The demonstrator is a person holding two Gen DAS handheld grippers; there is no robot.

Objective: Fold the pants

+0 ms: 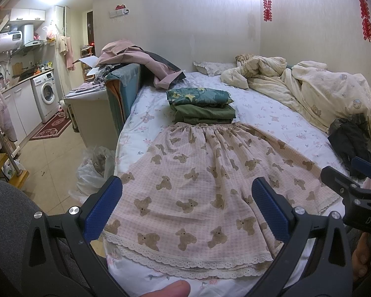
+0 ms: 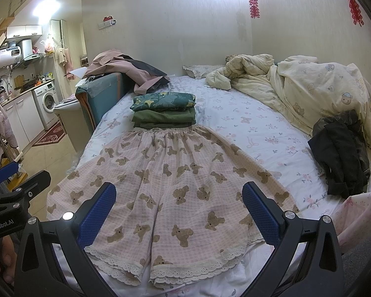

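Note:
Pink checked pants with brown bear print point(image 1: 197, 180) point(image 2: 175, 173) lie spread flat on the bed, waistband far, lace-trimmed leg hems toward me. My left gripper point(image 1: 186, 208) hovers open above the left leg near its hem, blue pads wide apart with nothing between them. My right gripper point(image 2: 179, 210) hovers open above the right leg near the hem, also empty. Each gripper shows at the edge of the other's view: the right gripper point(image 1: 351, 185) and the left gripper point(image 2: 14, 185).
A stack of folded green clothes point(image 1: 201, 106) point(image 2: 163, 110) sits just beyond the waistband. A dark garment point(image 2: 338, 153) lies at the right, a cream quilt point(image 2: 309, 91) behind it. The bed's left edge point(image 1: 122, 133) drops to the floor with a plastic bag point(image 1: 94, 168).

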